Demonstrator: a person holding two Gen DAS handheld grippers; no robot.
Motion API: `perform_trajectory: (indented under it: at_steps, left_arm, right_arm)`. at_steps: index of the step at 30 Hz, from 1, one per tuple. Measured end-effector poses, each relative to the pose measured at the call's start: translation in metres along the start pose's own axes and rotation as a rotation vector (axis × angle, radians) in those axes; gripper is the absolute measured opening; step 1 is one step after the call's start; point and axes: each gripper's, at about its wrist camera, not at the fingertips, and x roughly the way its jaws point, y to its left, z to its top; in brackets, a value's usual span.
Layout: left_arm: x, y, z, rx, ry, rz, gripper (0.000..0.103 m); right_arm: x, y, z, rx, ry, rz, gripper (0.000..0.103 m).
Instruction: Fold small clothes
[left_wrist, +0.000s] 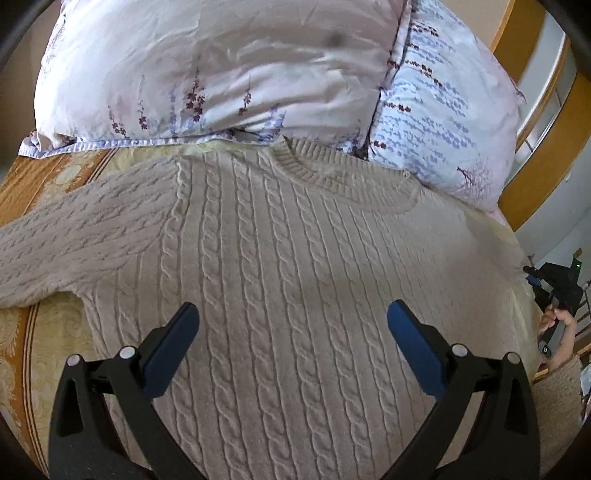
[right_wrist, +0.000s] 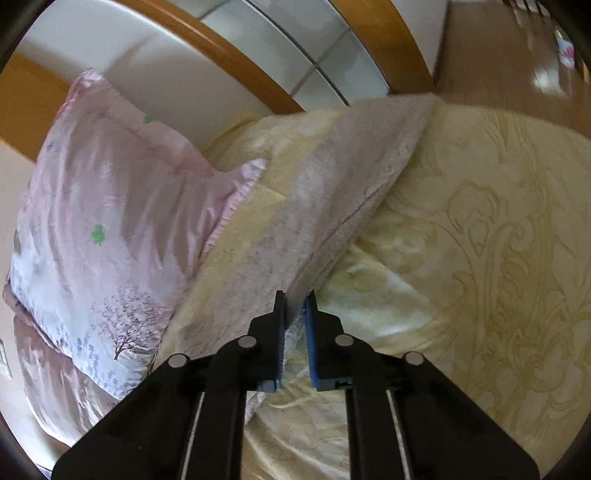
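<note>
While left tool (left_wrist: 291, 314) gapes, right tool (right_wrist: 294, 301) pinches sleeve (right_wrist: 332, 192)

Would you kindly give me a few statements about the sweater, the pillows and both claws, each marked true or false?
1. The left claw is open above the sweater. True.
2. The right claw is open and holds nothing. False: it is shut on a sweater sleeve.
3. The sweater has a cable-knit pattern. True.
4. The sweater's collar points away from the pillows. False: it lies next to them.
5. The sweater is dark blue. False: it is pale beige.
</note>
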Motion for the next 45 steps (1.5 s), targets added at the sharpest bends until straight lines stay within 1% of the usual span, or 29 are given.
perform_trajectory:
  at_steps: [5, 8, 10, 11, 13, 15, 17, 20, 22, 23, 25, 27, 28, 29, 31, 33, 35, 36, 37, 39, 40, 42, 44, 45]
  left_arm:
    - [-0.007, 0.004, 0.004, -0.003, -0.057, -0.013, 0.101]
    - [-0.013, 0.004, 0.007, 0.009, -0.106, 0.011, 0.101]
    - [-0.015, 0.004, 0.009, 0.016, -0.121, 0.021, 0.101]
    - [-0.016, 0.004, 0.009, 0.018, -0.124, 0.024, 0.101]
    - [-0.017, 0.004, 0.011, 0.021, -0.124, 0.031, 0.101]
    - [-0.016, 0.004, 0.011, 0.032, -0.119, 0.047, 0.101]
    - [-0.014, 0.002, 0.012, 0.048, -0.107, 0.046, 0.101]
    - [-0.013, 0.001, 0.010, 0.050, -0.101, 0.016, 0.101]
    - [-0.013, 0.000, 0.010, 0.042, -0.097, -0.006, 0.101]
    - [-0.013, 0.000, 0.010, 0.038, -0.093, -0.017, 0.101]
    - [-0.013, 0.000, 0.009, 0.028, -0.086, -0.040, 0.101]
    - [-0.013, 0.001, 0.009, 0.015, -0.084, -0.067, 0.101]
    - [-0.014, 0.003, 0.009, 0.007, -0.085, -0.083, 0.101]
    - [-0.014, 0.003, 0.009, 0.000, -0.084, -0.096, 0.101]
    - [-0.013, 0.006, 0.011, -0.015, -0.071, -0.124, 0.101]
    - [-0.013, 0.006, 0.012, -0.027, -0.064, -0.145, 0.101]
    - [-0.013, 0.003, 0.014, -0.024, -0.063, -0.156, 0.101]
    - [-0.013, 0.002, 0.014, -0.019, -0.062, -0.158, 0.101]
    - [-0.012, 0.000, 0.015, -0.015, -0.061, -0.161, 0.101]
    - [-0.012, 0.000, 0.015, -0.016, -0.059, -0.165, 0.101]
    - [-0.012, 0.001, 0.016, -0.019, -0.057, -0.170, 0.101]
    - [-0.012, 0.005, 0.016, -0.032, -0.058, -0.177, 0.101]
    - [-0.012, 0.010, 0.017, -0.047, -0.058, -0.185, 0.101]
    - [-0.012, 0.013, 0.017, -0.058, -0.057, -0.191, 0.101]
  right_arm:
    - [-0.020, 0.038, -0.004, -0.124, -0.068, 0.068, 0.010]
    - [-0.031, 0.069, -0.016, -0.213, -0.077, 0.141, 0.010]
    - [-0.035, 0.090, -0.026, -0.269, -0.070, 0.186, 0.010]
    - [-0.037, 0.104, -0.036, -0.309, -0.055, 0.223, 0.010]
    - [-0.039, 0.121, -0.052, -0.360, -0.026, 0.272, 0.010]
    - [-0.037, 0.138, -0.073, -0.417, 0.020, 0.325, 0.010]
    - [-0.035, 0.153, -0.100, -0.472, 0.088, 0.376, 0.010]
    - [-0.022, 0.165, -0.143, -0.546, 0.209, 0.406, 0.010]
    - [-0.010, 0.166, -0.173, -0.595, 0.292, 0.384, 0.010]
    - [-0.002, 0.166, -0.188, -0.623, 0.325, 0.359, 0.010]
    - [0.003, 0.162, -0.198, -0.643, 0.342, 0.336, 0.011]
    - [0.006, 0.156, -0.197, -0.605, 0.361, 0.335, 0.014]
    - [0.005, 0.154, -0.192, -0.573, 0.373, 0.349, 0.023]
    - [0.004, 0.150, -0.185, -0.527, 0.385, 0.367, 0.041]
    - [0.001, 0.143, -0.171, -0.438, 0.366, 0.376, 0.058]
    - [0.001, 0.133, -0.158, -0.362, 0.332, 0.370, 0.058]
    - [0.006, 0.124, -0.146, -0.284, 0.311, 0.336, 0.058]
    - [0.009, 0.117, -0.138, -0.236, 0.296, 0.306, 0.058]
    - [0.010, 0.113, -0.133, -0.212, 0.288, 0.289, 0.058]
    - [0.013, 0.105, -0.122, -0.147, 0.247, 0.232, 0.051]
    - [0.014, 0.103, -0.118, -0.138, 0.232, 0.211, 0.048]
    - [0.008, 0.100, -0.107, -0.149, 0.150, 0.115, 0.041]
    - [0.004, 0.101, -0.101, -0.183, 0.092, 0.056, 0.023]
    - [0.002, 0.106, -0.099, -0.208, 0.067, 0.035, 0.020]
